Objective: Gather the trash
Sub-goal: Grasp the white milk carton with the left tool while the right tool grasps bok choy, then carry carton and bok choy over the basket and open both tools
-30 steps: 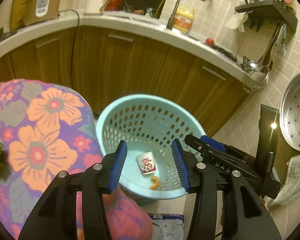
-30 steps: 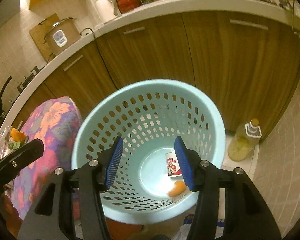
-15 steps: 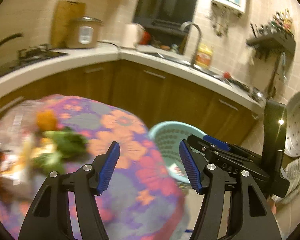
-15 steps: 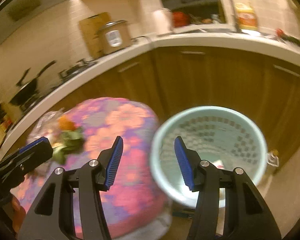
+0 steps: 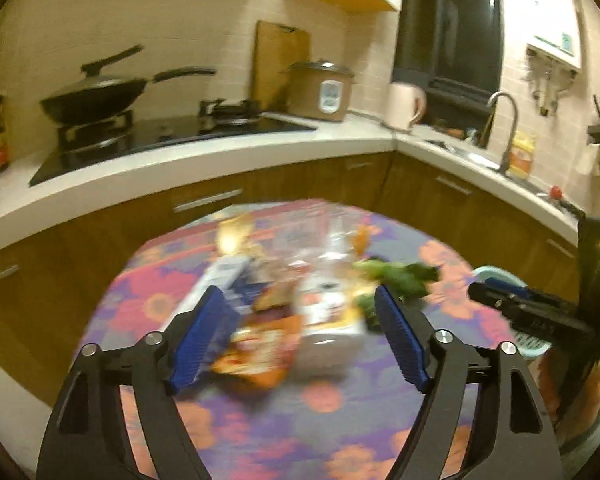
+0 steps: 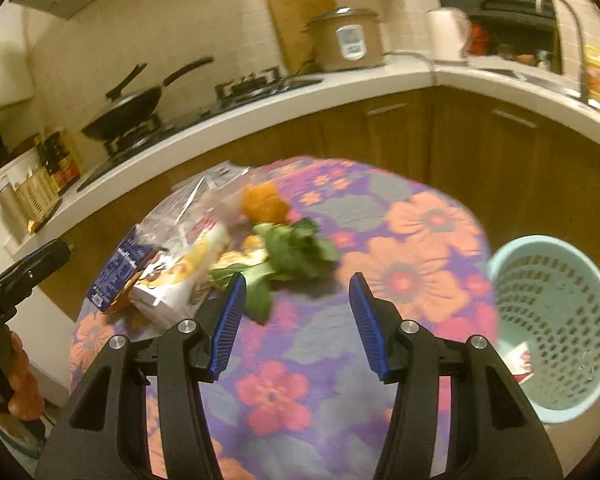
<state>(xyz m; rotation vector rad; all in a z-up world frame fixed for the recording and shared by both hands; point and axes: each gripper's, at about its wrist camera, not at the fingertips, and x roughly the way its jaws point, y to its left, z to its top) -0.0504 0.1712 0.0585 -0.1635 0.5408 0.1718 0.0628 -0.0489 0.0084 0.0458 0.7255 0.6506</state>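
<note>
- My left gripper (image 5: pixel 300 320) jaws have just been opening, empty, over blurred wrappers (image 5: pixel 268 340) mid-frame on the tabletop (image 5: pixel 320 420).
- My right gripper (image 6: pixel 296 320) jaws are parted, empty; greens (image 6: pixel 296 252) above them, basket (image 6: pixel 556 320) at right.

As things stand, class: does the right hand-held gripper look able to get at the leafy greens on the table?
Probably yes. The right hand-held gripper is open and empty, and the leafy greens lie uncovered on the floral tablecloth just beyond its fingertips, with nothing between.
</note>
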